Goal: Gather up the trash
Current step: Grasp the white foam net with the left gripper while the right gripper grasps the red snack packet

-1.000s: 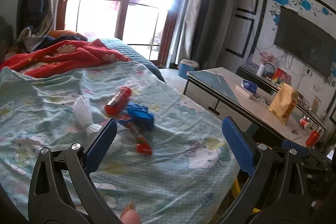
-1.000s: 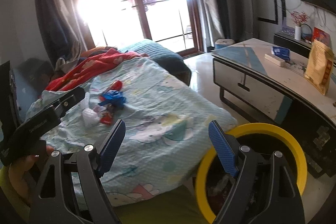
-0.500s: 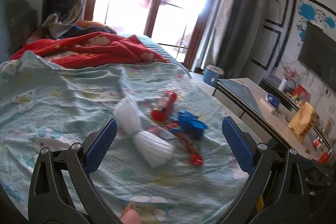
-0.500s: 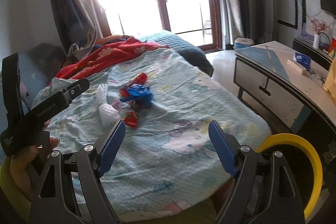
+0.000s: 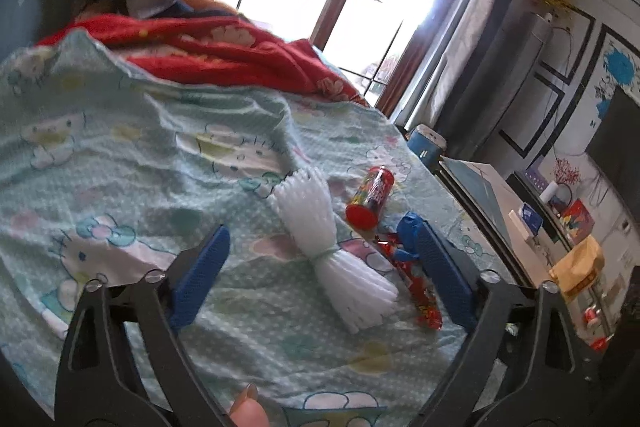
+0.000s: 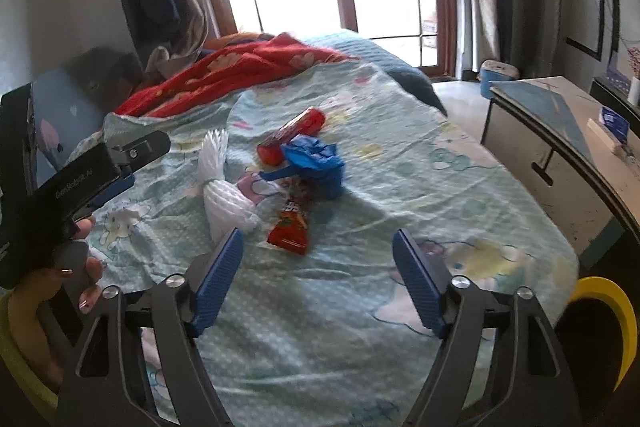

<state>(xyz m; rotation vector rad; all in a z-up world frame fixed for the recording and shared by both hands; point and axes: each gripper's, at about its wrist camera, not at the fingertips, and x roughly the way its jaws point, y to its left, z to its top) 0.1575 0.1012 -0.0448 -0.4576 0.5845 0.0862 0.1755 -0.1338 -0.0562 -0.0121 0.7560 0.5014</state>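
Trash lies on the light-green cartoon bedsheet (image 5: 120, 155): a white foam net sleeve (image 5: 332, 251) tied in the middle, a red snack can (image 5: 370, 197), a crumpled blue bag (image 5: 410, 227) and a red snack wrapper (image 5: 422, 295). My left gripper (image 5: 320, 275) is open, its jaws either side of the white sleeve, just above it. In the right wrist view the sleeve (image 6: 224, 187), can (image 6: 292, 135), blue bag (image 6: 316, 163) and wrapper (image 6: 292, 227) lie ahead of my open, empty right gripper (image 6: 318, 279). The left gripper's body (image 6: 80, 183) shows at the left.
A red blanket (image 5: 224, 47) is bunched at the bed's far end. A yellow-rimmed bin (image 6: 604, 323) stands at the bed's right corner. A low table (image 6: 560, 139) with small items runs along the right. A blue bucket (image 5: 426, 145) stands by the glass door.
Both grippers have moved forward over the bed toward the trash. The left gripper now brackets the white sleeve. The yellow bin has slid to the right edge of the right wrist view.
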